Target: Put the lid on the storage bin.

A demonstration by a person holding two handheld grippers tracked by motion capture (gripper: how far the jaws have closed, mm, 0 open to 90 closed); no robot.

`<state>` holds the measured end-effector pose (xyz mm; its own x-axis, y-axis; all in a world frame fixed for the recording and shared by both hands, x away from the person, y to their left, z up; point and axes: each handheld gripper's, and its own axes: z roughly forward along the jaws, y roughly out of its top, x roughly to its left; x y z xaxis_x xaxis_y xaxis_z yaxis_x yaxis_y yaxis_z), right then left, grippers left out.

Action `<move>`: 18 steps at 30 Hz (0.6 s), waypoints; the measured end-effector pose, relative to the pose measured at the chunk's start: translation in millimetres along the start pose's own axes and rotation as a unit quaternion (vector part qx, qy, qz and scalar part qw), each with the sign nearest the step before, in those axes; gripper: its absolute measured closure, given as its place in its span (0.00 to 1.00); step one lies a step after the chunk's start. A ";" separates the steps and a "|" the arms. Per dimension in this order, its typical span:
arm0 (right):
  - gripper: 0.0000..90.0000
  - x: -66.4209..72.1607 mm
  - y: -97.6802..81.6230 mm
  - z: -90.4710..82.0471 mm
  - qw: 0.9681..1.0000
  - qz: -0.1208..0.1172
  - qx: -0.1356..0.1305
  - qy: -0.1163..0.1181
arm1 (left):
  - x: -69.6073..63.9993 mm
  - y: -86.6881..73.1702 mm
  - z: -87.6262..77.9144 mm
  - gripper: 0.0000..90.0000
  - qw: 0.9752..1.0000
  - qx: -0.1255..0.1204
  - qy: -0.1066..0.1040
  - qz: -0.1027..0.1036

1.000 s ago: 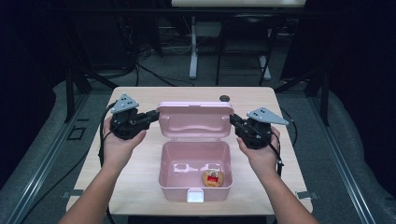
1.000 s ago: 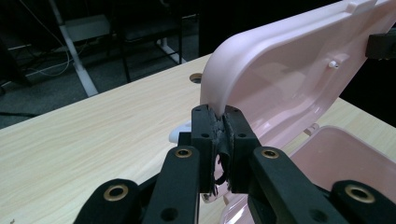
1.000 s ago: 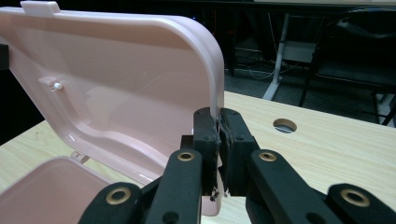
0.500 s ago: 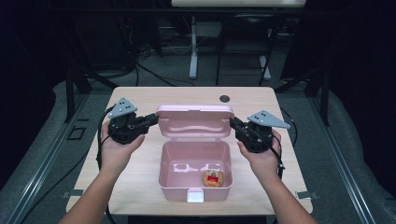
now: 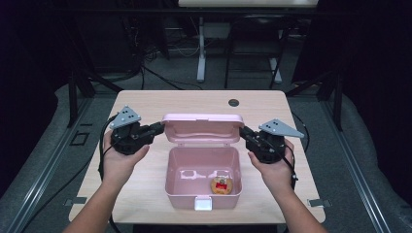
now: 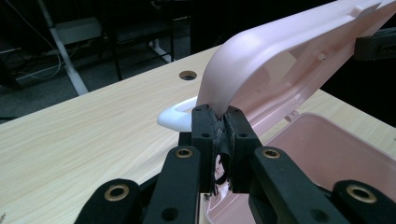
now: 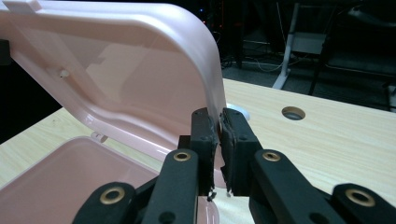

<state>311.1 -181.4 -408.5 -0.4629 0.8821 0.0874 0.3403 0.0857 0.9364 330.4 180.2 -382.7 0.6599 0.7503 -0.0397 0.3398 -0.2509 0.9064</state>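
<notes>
Leftmost in the high view, the person's left hand [image 5: 119, 162] holds the left claw [image 5: 159, 127] level above the light wooden worktop [image 5: 194, 99], with its grey three-cornered plate on top and a black cable trailing down toward the person. Its jaws point inward and are pinched on the left end of the raised lid [image 5: 202, 127] of a pink plastic lunch box [image 5: 202, 180]. The left gripper view confirms the grip: the two black pads are pressed together on the thin rounded edge of the lid [image 6: 261, 70], which rises up and to the right from between them, and a white handle [image 6: 176, 115] on the lid's outer side shows just behind the jaws.

At the middle of the worktop, near the person's edge, sits the box itself, open, with a white latch [image 5: 202, 203] on its front wall. Its lid stands tilted up over the back rim, held between the two claws. Inside, near the front right corner, lies a small round snack with a red centre [image 5: 221, 185]; what it is exactly cannot be told. A dark round cable hole [image 5: 233, 102] lies in the worktop behind the box.

On the right, the right hand [image 5: 274, 167] holds the right claw [image 5: 244, 132] in mirror fashion, jaws pointing inward. In the right gripper view its pads are squeezed on the lid's [image 7: 154, 70] right edge, close to the corner, with the box's pink interior [image 7: 70, 179] below to the left.
</notes>
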 end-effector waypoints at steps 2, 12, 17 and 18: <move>0.93 -0.1 -1.5 -0.9 1.000 0.003 0.000 0.002 | -1.0 -1.0 -1.3 0.94 1.000 0.001 -0.001 0.000; 0.93 3.3 -9.9 -6.3 1.000 0.001 -0.002 0.003 | -5.0 -6.2 -6.1 0.94 1.000 -0.002 -0.004 0.003; 0.93 3.5 -11.9 -8.5 1.000 0.004 0.001 0.006 | -7.2 -8.6 -8.5 0.93 1.000 -0.001 -0.007 0.004; 0.93 3.4 -12.2 -8.8 1.000 0.007 0.001 0.008 | -7.4 -9.2 -8.8 0.93 1.000 -0.002 -0.008 0.004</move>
<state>298.2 -183.5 -416.6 -0.4714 0.8756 0.1054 0.3475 0.0746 0.9347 316.5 182.3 -387.1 0.6731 0.7385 -0.0385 0.3321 -0.2553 0.9080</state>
